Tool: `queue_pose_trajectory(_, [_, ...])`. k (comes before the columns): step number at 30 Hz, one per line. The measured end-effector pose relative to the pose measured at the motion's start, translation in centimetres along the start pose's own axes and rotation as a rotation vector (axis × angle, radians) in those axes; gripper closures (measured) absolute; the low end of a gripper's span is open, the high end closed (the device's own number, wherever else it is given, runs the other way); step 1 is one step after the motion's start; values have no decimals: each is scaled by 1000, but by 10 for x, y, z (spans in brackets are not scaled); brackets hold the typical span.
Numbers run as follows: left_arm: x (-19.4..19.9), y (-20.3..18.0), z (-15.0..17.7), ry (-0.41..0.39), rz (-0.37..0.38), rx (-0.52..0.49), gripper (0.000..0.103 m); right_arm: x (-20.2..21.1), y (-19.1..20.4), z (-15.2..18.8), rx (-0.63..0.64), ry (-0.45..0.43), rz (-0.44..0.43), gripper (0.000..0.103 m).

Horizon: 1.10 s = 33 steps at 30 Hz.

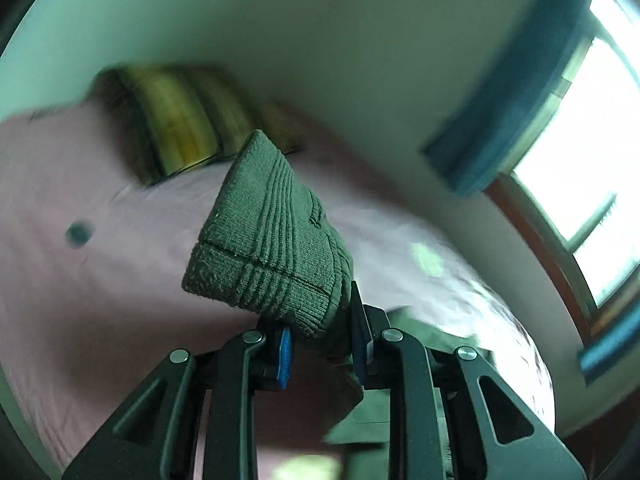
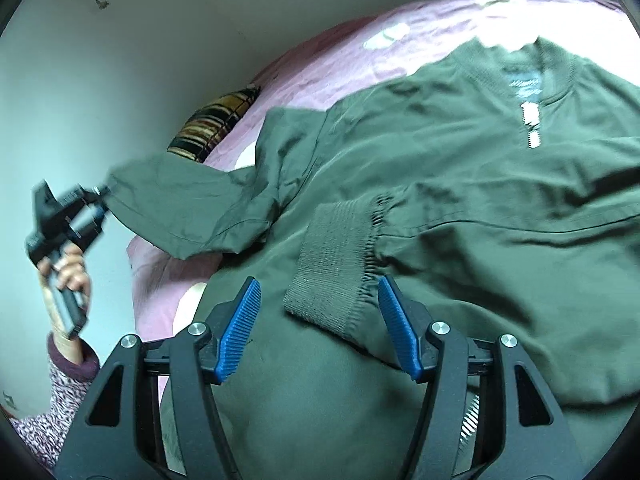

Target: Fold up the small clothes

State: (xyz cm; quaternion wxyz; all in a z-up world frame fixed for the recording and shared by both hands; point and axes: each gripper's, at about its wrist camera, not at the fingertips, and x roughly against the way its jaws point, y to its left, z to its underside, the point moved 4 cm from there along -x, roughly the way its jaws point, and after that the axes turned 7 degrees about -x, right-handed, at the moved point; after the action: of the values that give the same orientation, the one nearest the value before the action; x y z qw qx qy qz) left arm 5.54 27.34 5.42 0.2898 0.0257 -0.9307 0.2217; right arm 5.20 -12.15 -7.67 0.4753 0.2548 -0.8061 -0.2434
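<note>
Green jacket (image 2: 460, 184) is lying face-up on the pink bed (image 2: 320, 68), one sleeve already folded across the chest, cuff (image 2: 334, 268) near. Right gripper (image 2: 318, 326) is hovering over it, fingers apart. Left gripper (image 1: 322, 344) is clamping the other cuff (image 1: 264, 240), holding that sleeve out left. Body folds remaining.

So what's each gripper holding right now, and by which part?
Left gripper clamps the jacket by its ribbed sleeve cuff. Right gripper is open, holding nothing.

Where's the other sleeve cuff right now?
In the right wrist view, the ribbed cuff lies folded across the jacket front, between the open right tool fingers, untouched.
</note>
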Motion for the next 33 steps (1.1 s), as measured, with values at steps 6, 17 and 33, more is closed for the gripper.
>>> queue_pose_trajectory(6, [2,-150,10,17,192,-214,79,54,-17,-2,-20,-80,22,42])
queue_pose_trajectory(17, [-68,-333,142,227,346,-526,79,132,-90,11,-141,-194,93,42])
queue_pose_trajectory(33, [-70,-395,247,278,365,-756,25,169,-168,24,-356,-260,74,41])
